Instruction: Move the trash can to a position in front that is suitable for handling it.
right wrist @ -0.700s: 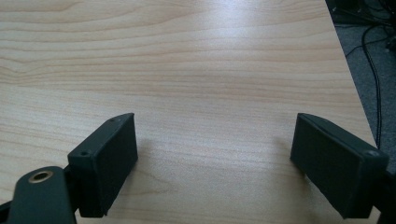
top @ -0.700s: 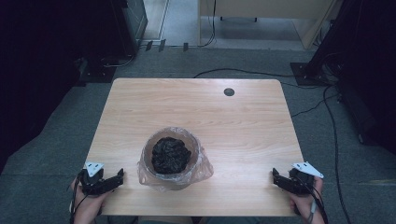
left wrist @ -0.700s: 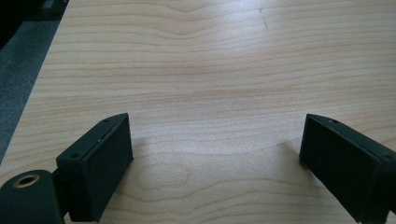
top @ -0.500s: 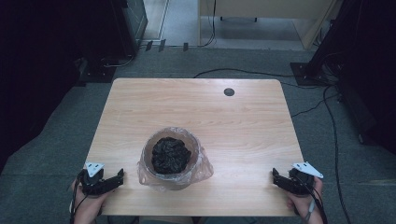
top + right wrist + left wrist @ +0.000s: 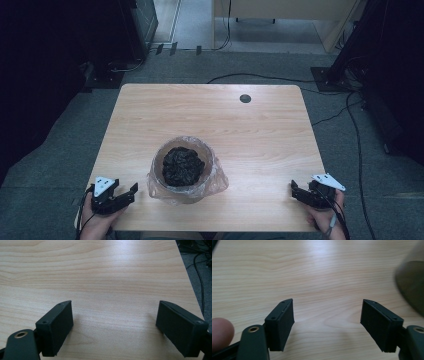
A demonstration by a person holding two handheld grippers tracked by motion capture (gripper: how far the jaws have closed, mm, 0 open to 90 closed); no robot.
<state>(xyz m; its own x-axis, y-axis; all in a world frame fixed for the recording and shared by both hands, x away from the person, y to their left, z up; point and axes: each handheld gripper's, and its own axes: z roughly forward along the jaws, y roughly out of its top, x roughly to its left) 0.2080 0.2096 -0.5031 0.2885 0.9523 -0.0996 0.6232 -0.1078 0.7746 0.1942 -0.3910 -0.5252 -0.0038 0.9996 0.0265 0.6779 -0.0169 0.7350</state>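
Pale wooden tabletop (image 5: 260, 135): bag-lined pot (image 5: 184, 170) at 6 o'clock, probably heavy, its film slippery; grasp the rim. Left hand-held gripper (image 5: 125, 196) and right hand-held gripper (image 5: 298, 192) gape apart, empty.

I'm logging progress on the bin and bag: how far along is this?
Done: a clear bag lines the bin, with a dark crumpled lump inside. In hand: nothing; the left gripper and right gripper rest open at the table edge, apart from the bin. Left: any handling of the bag.

surface: wooden table (image 5: 260, 135) | on it: plastic-lined pot (image 5: 186, 175), near front edge | grommet hole (image 5: 245, 98), far side
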